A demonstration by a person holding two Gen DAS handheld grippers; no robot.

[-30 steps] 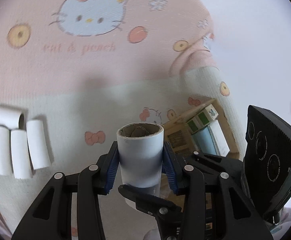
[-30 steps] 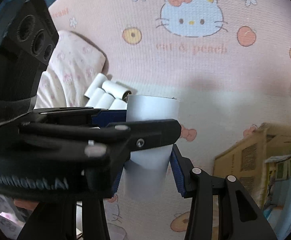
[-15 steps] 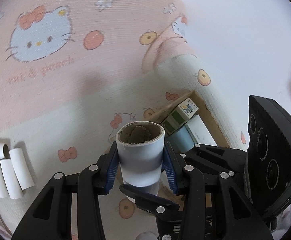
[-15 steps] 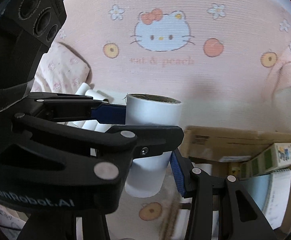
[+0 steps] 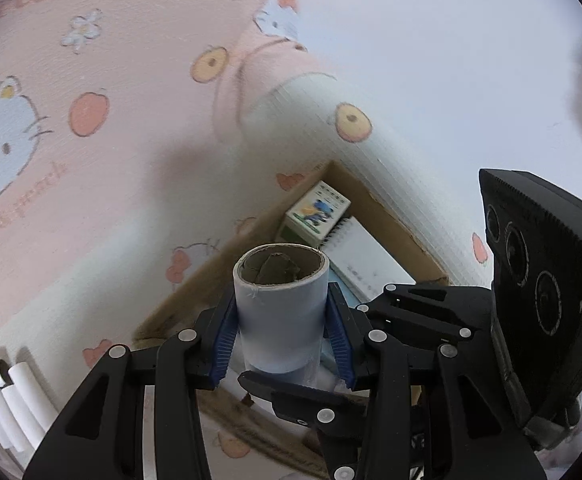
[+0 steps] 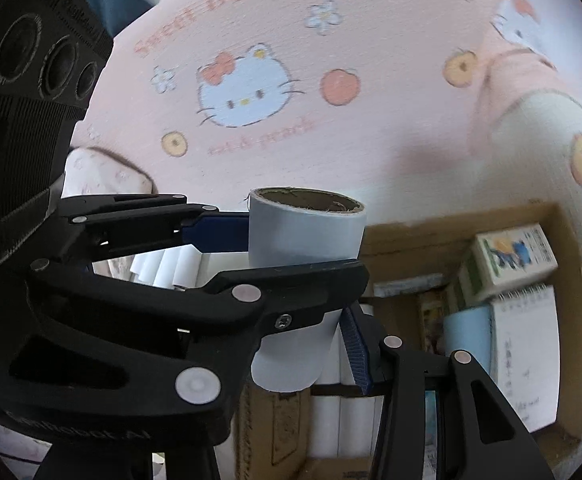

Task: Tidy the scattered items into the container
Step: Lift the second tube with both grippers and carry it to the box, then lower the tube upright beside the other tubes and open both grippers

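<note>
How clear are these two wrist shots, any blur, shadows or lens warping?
Left wrist view: the paper roll and the fingers are sharp, the blanket print smears, and a soft shadow lies on it. Right wrist view: fisheye bending bows the cardboard box edge, black corners vignette, and the blanket text is blurred.

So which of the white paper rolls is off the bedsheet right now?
The white roll clamped upright between both tools, left tool and right tool. The other rolls lie flat in a row on the sheet.
</note>
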